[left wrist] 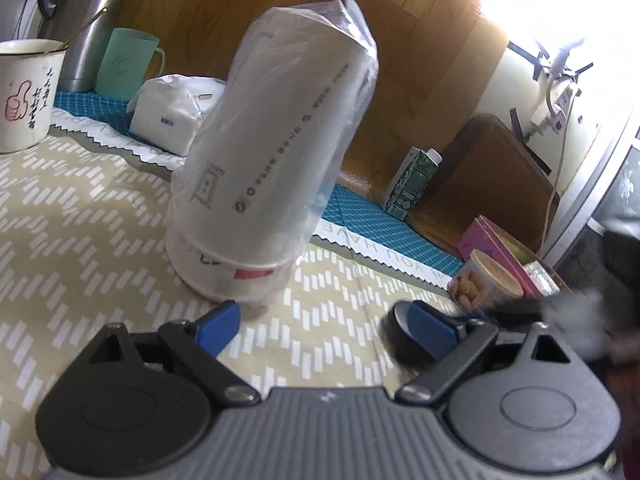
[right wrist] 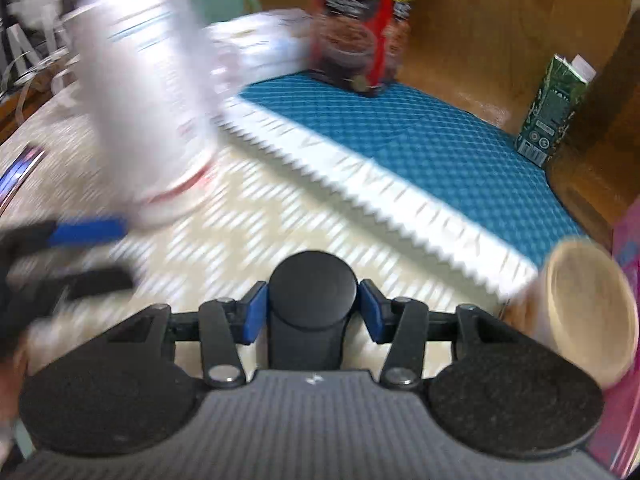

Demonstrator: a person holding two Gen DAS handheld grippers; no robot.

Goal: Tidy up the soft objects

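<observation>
The left gripper [left wrist: 324,326] is spread wide, gripping nothing, low over the patterned table [left wrist: 80,208]. Just beyond it, the plastic-wrapped stack of paper cups [left wrist: 272,152] stands on the table, leaning right. A tissue pack [left wrist: 172,112] lies farther back on the left, near a green mug [left wrist: 128,64] and an enamel cup [left wrist: 28,92]. The right gripper [right wrist: 313,312] is clenched on a black round object [right wrist: 313,292], with a round tin [right wrist: 588,312] at its right
</observation>
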